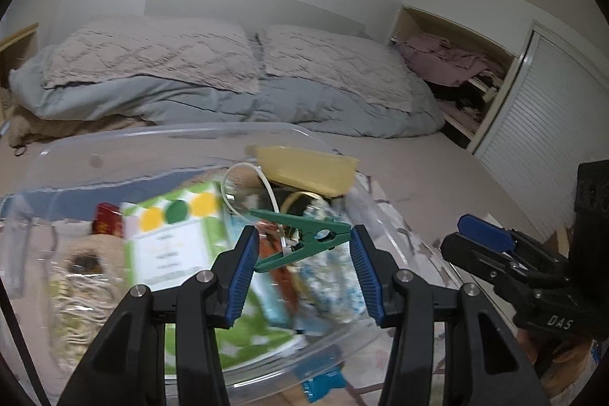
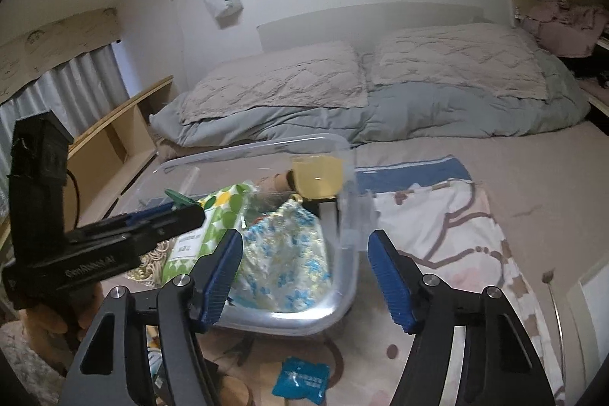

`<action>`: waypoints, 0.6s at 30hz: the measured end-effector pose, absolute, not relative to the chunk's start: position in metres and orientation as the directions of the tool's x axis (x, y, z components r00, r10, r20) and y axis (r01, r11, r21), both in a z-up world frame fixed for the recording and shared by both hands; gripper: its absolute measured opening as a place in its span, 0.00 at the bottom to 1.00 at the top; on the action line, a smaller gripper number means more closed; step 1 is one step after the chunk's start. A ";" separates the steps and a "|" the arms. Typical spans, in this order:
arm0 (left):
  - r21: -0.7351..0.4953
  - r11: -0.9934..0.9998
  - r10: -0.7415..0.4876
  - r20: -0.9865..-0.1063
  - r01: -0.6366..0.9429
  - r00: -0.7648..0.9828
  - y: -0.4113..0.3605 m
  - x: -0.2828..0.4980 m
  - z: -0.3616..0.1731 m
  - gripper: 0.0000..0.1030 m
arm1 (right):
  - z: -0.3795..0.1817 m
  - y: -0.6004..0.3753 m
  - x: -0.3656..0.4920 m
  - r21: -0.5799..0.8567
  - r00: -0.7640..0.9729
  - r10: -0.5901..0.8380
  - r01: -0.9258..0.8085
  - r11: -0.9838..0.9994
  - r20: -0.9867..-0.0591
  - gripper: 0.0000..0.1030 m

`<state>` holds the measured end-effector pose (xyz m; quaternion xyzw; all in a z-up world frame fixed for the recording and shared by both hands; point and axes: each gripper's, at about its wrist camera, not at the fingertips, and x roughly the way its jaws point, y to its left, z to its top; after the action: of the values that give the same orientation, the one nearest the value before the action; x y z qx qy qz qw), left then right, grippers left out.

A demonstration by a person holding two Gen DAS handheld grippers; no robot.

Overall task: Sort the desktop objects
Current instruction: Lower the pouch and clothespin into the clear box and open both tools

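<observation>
The green clothes peg [image 1: 304, 238] is held between the blue pads of the left gripper [image 1: 302, 250], above the clear plastic bin [image 2: 342, 295]. Its long axis runs crosswise between the pads, from lower left to upper right, with the handle end against the right pad. The jaws stand partly closed on it. The bin lies directly beneath and beyond the fingertips, so the coming release is judged to need only a short drop.

The right gripper [image 2: 304, 273] stands wide open with nothing between its pads; it hovers at the near right corner of the bin, to the right of the left gripper.

The bin already contains a green dotted packet [image 2: 213, 215], a blue floral pouch [image 2: 289, 253] and a yellow container [image 2: 318, 177]. A blue sachet [image 2: 300, 379] lies outside it, on the near side.

The bin rests on a patterned cloth [image 2: 437, 234] spread over a bed. Pillows [image 2: 456, 67] and a grey duvet [image 2: 304, 124] lie at the far end against a white wall.
</observation>
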<state>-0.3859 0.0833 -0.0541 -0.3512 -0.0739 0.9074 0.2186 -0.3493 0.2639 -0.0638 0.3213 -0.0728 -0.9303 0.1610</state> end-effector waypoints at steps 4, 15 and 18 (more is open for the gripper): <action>-0.291 -0.881 0.470 -0.617 -0.372 -0.631 0.104 -0.387 -0.061 0.48 | -0.062 0.279 -0.346 0.253 -0.749 -0.339 0.232 -0.939 -0.570 0.67; -0.285 -0.858 0.503 -0.638 -0.428 -0.584 0.147 -0.386 -0.071 0.48 | -0.063 0.304 -0.342 0.279 -0.758 -0.332 0.204 -0.938 -0.562 0.67; -0.236 -0.881 0.457 -0.650 -0.409 -0.608 0.152 -0.386 -0.072 0.53 | -0.064 0.306 -0.341 0.277 -0.757 -0.333 0.208 -0.938 -0.562 0.67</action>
<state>-0.3860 0.1517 -0.0723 -0.3711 -0.0318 0.8960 0.2417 -0.3409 0.3063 -0.0643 0.3167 -0.0993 -0.9321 0.1451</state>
